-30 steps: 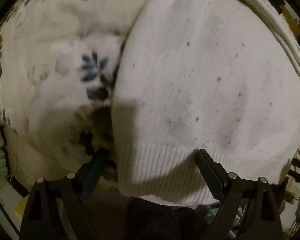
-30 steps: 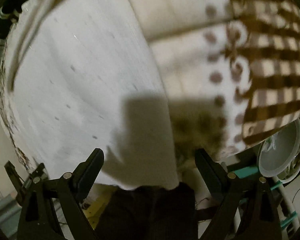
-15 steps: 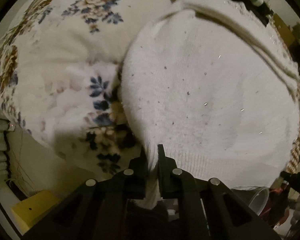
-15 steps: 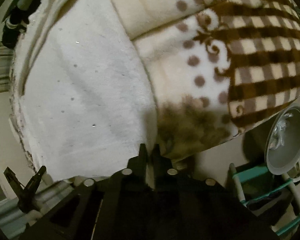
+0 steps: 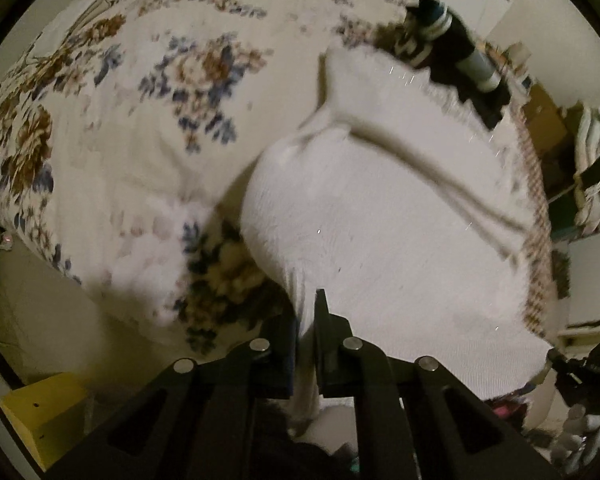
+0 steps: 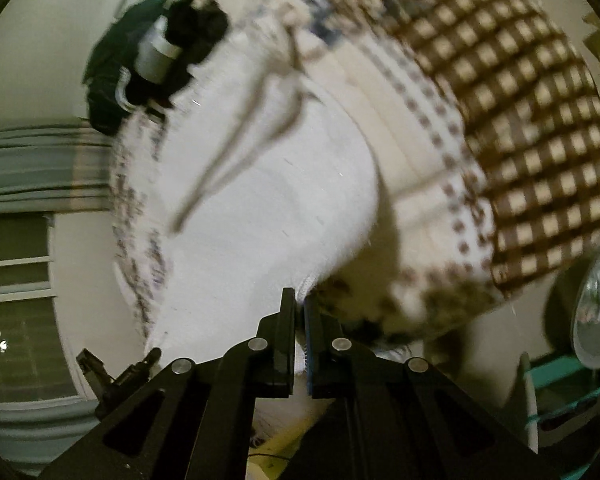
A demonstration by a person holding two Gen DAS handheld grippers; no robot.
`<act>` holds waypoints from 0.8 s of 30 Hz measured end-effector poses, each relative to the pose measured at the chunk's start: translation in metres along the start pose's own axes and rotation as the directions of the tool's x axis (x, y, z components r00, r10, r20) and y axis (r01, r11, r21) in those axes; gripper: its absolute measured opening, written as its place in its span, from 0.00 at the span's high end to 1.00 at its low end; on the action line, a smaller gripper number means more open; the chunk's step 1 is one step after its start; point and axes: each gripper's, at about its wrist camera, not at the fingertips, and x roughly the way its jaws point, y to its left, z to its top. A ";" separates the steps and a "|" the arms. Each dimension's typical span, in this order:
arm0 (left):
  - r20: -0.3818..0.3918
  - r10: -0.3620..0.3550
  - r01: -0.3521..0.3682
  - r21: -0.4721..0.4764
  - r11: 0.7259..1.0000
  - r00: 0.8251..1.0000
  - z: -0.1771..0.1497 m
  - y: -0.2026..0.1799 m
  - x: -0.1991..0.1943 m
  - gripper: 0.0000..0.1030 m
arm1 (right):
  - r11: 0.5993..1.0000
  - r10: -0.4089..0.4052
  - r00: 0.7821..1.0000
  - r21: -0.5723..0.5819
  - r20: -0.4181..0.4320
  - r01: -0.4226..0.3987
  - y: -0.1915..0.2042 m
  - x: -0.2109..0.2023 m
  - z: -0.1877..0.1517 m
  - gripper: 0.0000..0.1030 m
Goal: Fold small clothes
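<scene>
A white knit sweater [image 5: 380,232] lies on a bed, its hem toward me and a sleeve folded across its far part. My left gripper [image 5: 306,304] is shut on the sweater's near left hem corner. In the right wrist view the sweater [image 6: 268,216] shows again, and my right gripper [image 6: 299,300] is shut on its near right hem corner. Both corners are lifted off the bed.
A floral blanket [image 5: 140,120] covers the bed on the left, a brown checked blanket [image 6: 520,120] on the right. Dark clothes [image 5: 440,44] lie beyond the sweater. A yellow box [image 5: 40,412] sits at lower left. A white fan [image 6: 596,312] stands at right.
Both grippers were open around the hem a second ago, closed on its corners, and have since lifted and pulled back, so more of the bed and room shows.
</scene>
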 end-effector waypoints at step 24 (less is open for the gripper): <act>0.139 -0.109 0.108 0.014 0.994 0.984 0.330 -0.092 0.125 0.97 | 0.978 -0.171 0.943 -0.071 0.284 0.198 0.162 0.071 0.327 0.97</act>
